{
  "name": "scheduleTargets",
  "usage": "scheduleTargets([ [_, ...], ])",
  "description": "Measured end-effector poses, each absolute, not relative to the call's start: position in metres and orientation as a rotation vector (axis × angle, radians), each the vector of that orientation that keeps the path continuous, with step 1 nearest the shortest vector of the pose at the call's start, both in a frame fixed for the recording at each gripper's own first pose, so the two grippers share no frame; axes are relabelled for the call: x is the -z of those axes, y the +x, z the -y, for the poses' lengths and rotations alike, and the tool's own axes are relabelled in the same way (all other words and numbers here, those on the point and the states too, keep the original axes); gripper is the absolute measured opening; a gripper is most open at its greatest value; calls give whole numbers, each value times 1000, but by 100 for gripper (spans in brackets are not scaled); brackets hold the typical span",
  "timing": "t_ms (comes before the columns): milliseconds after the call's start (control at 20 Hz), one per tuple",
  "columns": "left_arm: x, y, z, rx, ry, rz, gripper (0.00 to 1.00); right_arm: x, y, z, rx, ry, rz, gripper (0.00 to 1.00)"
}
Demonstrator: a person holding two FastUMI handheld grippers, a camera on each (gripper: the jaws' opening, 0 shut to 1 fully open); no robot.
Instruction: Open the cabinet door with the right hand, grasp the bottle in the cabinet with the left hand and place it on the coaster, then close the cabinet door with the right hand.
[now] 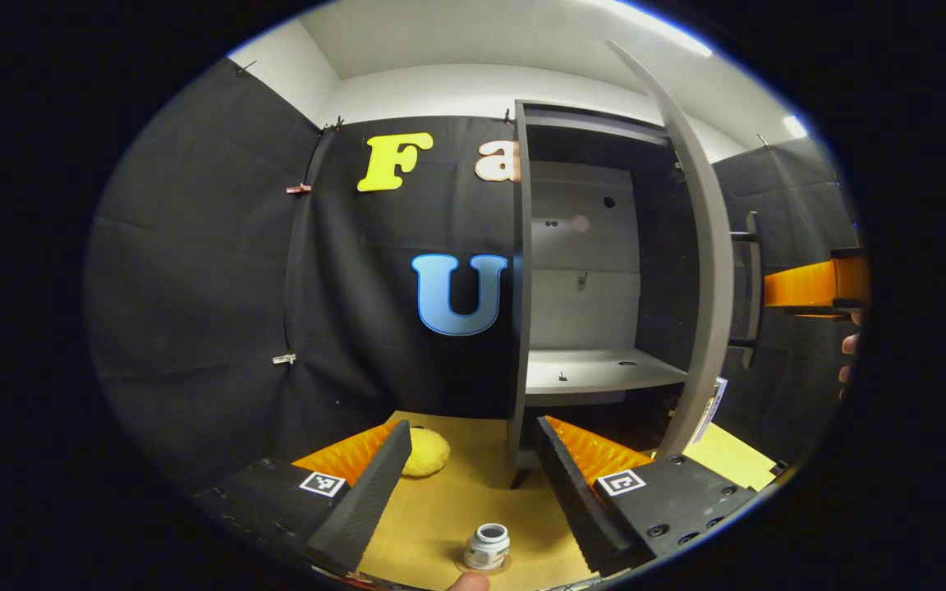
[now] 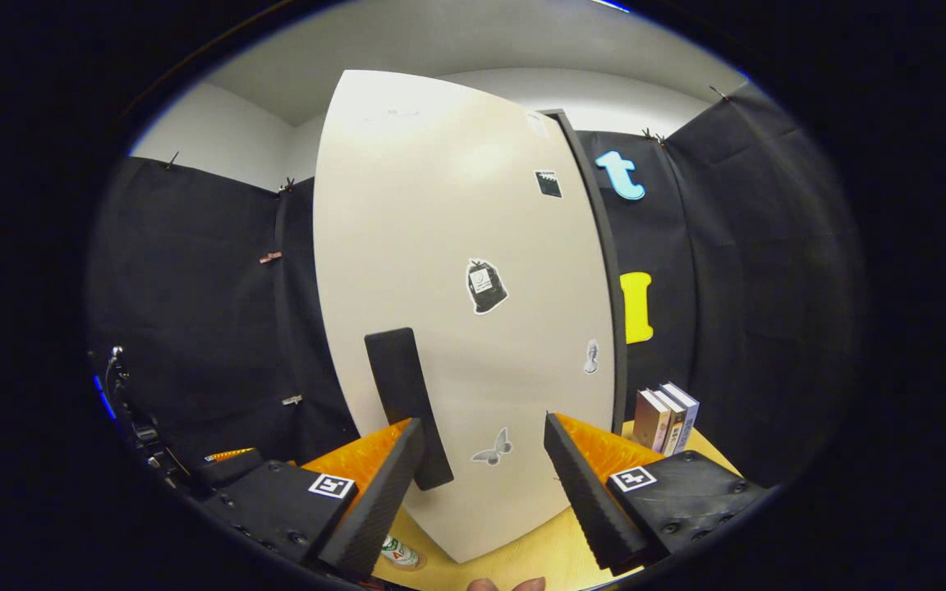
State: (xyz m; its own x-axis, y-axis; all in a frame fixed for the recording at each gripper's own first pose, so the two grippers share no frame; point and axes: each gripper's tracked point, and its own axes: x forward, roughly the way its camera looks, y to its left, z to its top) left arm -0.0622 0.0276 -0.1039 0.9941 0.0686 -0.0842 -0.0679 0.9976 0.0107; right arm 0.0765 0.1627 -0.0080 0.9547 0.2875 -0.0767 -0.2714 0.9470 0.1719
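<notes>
Apparently bottle [image 1: 487, 546] atop coaster [image 1: 483, 566].

The wooden table [image 1: 440, 509] carries the cabinet [image 1: 522, 394], a coaster [image 1: 481, 566] with the bottle [image 1: 487, 546] on it, a yellow ball [image 1: 428, 451] and books [image 2: 666, 419].

Staged recording booth, not a lived-in room, black cloth walls [image 1: 194, 271] clipped up at left of the frame, plain white ceiling above, small cabinet [image 1: 588, 271] at centre on a wooden tabletop [image 1: 440, 501], books [image 2: 666, 419] lower right
</notes>
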Motion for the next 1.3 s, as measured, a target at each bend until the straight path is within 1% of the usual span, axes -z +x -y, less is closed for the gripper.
scheduleTargets([
  [100,105,-57,-30,-65,7,-76,94,6,77,-168,-288,153,-89,97],
  [150,105,-55,-31,-66,14,-73,95,6,77,-166,-281,148,-86,97],
  [200,106,-53,-32,-66,20,-73,94,7,78,-165,-272,143,-86,97],
  [250,107,-52,-32,-63,21,-76,95,7,79,-163,-261,139,-88,97],
  [300,108,-51,-30,-58,18,-78,94,8,80,-159,-248,135,-87,97],
  [600,101,-42,-20,-43,30,-76,94,3,90,-130,-175,68,-34,98],
  [650,100,-41,-16,-41,31,-79,95,3,91,-123,-157,56,-28,97],
  [700,102,-40,-11,-33,30,-82,94,4,92,-117,-143,47,-27,98],
  [750,100,-40,-6,-24,30,-78,95,5,93,-112,-128,40,-26,97],
  [1000,93,-41,9,13,40,-69,95,9,89,-93,-82,-4,-24,98],
  [1050,90,-41,10,19,42,-64,94,11,88,-92,-76,2,-27,98],
  [1150,87,-43,11,25,44,-59,96,8,84,-91,-67,31,-20,98],
  [1300,86,-45,10,23,40,-59,95,3,84,-81,-44,43,-8,98],
])
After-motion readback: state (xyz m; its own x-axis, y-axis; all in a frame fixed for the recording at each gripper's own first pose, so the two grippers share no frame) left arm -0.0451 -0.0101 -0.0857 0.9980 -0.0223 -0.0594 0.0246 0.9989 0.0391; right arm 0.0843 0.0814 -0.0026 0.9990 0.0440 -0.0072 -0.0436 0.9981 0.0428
